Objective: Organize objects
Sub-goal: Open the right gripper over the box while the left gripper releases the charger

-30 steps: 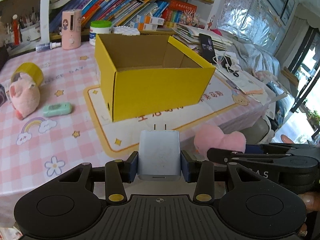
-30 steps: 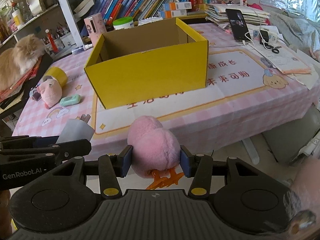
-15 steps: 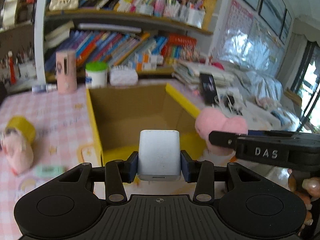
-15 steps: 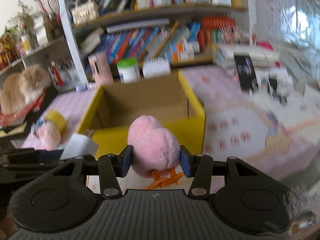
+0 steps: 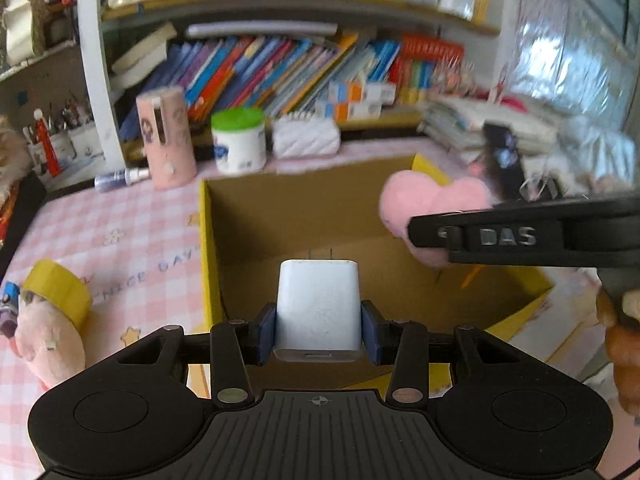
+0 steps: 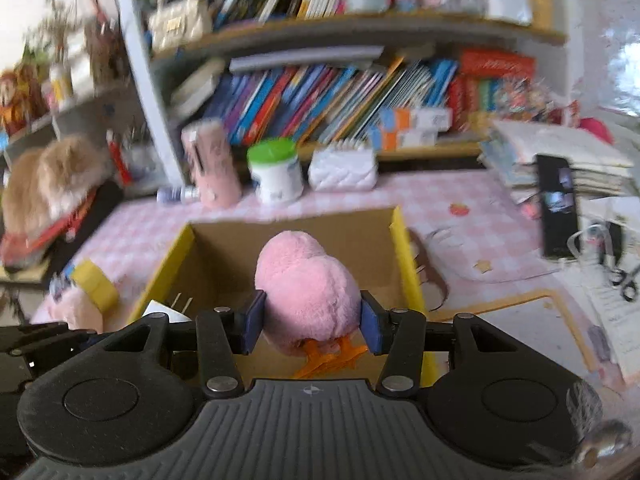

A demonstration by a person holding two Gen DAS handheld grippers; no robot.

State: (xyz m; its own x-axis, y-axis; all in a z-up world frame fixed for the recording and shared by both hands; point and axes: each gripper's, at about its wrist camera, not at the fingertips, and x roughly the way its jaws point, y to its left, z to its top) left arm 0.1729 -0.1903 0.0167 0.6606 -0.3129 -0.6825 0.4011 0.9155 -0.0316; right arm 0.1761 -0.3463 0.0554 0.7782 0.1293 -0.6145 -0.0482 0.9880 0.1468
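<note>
Left wrist view shows the left gripper (image 5: 318, 322) pinching a white charger (image 5: 318, 312) over the yellow box (image 5: 320, 216), while at 3 o'clock the right gripper (image 6: 311, 322) squeezes a pink plush toy (image 6: 306, 296), so crowded arms risk colliding on release.

Open yellow cardboard box (image 5: 360, 248) sits frame centre on the pink checked tablecloth (image 5: 120, 232), white plug charger (image 5: 318, 312) and pink plush toy (image 6: 306, 300) held over it, green-lidded white tub (image 5: 239, 140) behind, yellow tape roll (image 5: 60, 292) lower left.
</note>
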